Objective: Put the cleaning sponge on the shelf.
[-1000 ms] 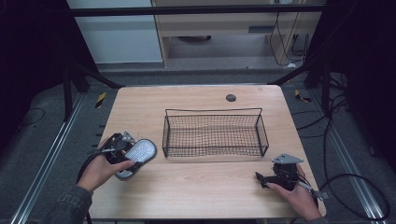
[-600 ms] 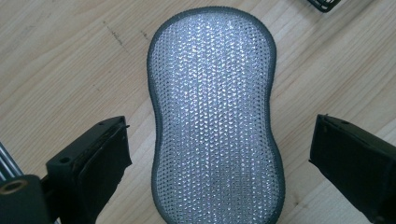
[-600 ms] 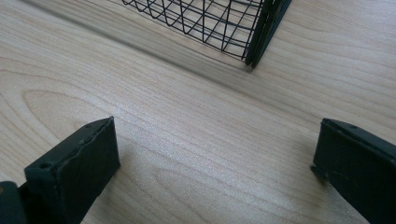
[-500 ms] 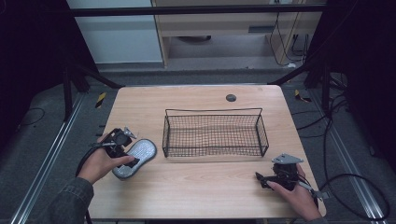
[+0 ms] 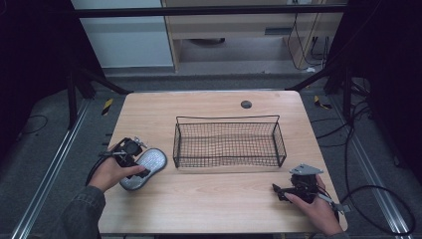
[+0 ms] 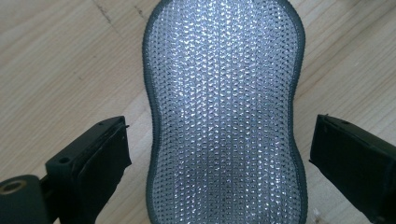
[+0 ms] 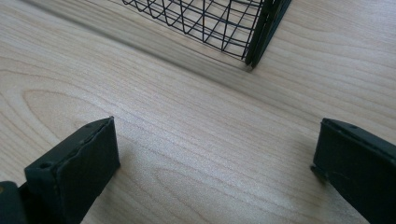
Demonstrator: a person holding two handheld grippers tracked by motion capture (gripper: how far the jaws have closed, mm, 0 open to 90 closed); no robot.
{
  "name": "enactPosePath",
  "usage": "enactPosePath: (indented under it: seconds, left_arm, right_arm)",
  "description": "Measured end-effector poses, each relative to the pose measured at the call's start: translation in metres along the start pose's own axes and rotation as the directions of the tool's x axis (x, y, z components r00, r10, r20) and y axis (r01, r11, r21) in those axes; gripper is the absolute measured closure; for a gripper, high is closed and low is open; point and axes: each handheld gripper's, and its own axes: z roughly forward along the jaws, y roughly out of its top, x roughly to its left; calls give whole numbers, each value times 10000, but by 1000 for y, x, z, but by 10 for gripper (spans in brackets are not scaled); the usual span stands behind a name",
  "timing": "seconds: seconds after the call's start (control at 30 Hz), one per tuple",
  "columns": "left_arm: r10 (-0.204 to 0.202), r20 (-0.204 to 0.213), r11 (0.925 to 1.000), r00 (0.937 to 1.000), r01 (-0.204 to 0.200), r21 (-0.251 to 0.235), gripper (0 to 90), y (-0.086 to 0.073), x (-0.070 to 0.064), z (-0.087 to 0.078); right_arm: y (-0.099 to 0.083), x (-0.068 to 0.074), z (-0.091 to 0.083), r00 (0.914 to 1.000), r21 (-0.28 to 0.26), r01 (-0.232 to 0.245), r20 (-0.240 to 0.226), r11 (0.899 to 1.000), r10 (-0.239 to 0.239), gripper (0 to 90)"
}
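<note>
Left gripper [image 6: 219, 154] jaws wide open, straddling the silver scrubber pad [image 6: 224, 112] flat on the desk [image 5: 214, 199], left of the wire basket [image 5: 226, 142]. Risk: pad is thin — jaws may skate over it. Right gripper [image 7: 215, 154] open, idle.

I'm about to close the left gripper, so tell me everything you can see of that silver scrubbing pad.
The silver scrubbing pad is a peanut-shaped pad, narrowed at the waist, with a glittery knitted metallic face and a dark grey stitched border. It lies flat on the wooden table, just left of the wire basket and apart from it. The left gripper straddles its waist, jaws open on either side, not yet touching.
</note>
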Motion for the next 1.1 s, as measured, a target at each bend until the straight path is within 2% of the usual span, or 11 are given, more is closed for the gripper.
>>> enactPosePath:
  seconds: [0.37,0.77,0.9,1.1]
  left_arm:
    - [-34,76,9999,10000,33,141,39,1,-1,10]
    - [-397,198,9992,9990,396,90,29,-4,3,21]
    - [-554,414,9985,9976,552,72,17,-6,4,26]
    - [-520,356,9986,9980,518,62,29,-5,5,27]
  right_arm:
    - [0,0,0,10000,3,-3,-4,10000,3,4]
    - [0,0,0,10000,4,15,-18,10000,-15,4]
    - [0,0,0,10000,1,20,-24,10000,-20,4]
    - [0,0,0,10000,4,19,-26,10000,-19,4]
